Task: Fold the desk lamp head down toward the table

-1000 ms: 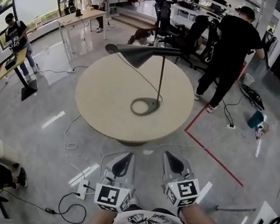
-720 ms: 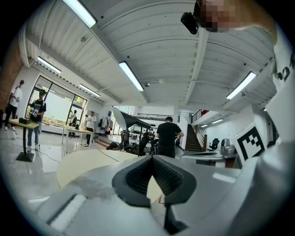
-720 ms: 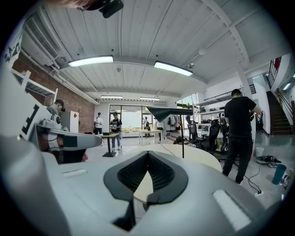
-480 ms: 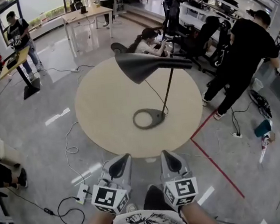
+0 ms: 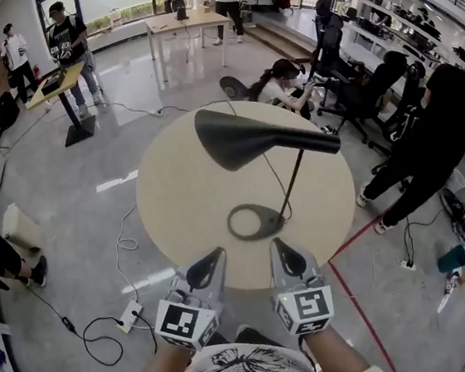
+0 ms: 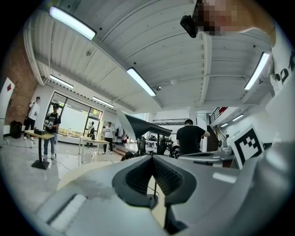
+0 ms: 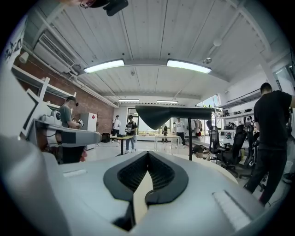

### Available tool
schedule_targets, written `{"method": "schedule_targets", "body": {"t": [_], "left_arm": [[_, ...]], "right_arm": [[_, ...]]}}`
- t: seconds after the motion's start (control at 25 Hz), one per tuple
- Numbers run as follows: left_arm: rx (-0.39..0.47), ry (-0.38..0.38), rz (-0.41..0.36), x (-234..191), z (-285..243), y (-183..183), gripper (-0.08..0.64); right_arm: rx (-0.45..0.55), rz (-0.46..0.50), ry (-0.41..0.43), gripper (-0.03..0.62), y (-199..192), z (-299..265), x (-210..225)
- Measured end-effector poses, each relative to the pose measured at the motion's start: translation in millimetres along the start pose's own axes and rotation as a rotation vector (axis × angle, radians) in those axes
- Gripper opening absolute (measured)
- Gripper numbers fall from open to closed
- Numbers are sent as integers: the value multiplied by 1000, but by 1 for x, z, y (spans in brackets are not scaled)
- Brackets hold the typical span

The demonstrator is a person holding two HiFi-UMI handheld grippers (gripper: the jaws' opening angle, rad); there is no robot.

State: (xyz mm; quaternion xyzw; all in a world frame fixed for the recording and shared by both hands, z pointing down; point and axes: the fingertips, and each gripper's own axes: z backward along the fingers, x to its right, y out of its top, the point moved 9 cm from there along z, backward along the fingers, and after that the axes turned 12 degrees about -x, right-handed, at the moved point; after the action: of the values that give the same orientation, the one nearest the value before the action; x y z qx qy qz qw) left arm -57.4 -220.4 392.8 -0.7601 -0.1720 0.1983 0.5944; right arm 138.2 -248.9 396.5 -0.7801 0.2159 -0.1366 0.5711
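Lamp [image 5: 252, 137] stands near the middle of the round table [image 5: 175, 196], its black head up high, pointing to 9 o'clock. At 6 o'clock, by the table edge, the left gripper [image 5: 214, 258] and right gripper [image 5: 279, 247] have their fingers pressed together, holding nothing.

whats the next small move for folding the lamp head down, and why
Probably lift the right hand-held gripper forward toward the lamp head, opening its jaws. Both it and the left hand-held gripper sit shut and empty near the table edge, and the head hangs level, untouched.
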Motion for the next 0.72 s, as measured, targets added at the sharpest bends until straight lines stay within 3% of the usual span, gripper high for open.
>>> {"method": "schedule_targets", "body": {"t": [0.4,0.72], "left_arm": [[81,79,-17,-22,-25,30,6],[164,44,-50,-61,-43,72,6]], "right_arm": [[0,14,37,9,13,-32,25],[3,-29,33,9,28,-64,18]]}}
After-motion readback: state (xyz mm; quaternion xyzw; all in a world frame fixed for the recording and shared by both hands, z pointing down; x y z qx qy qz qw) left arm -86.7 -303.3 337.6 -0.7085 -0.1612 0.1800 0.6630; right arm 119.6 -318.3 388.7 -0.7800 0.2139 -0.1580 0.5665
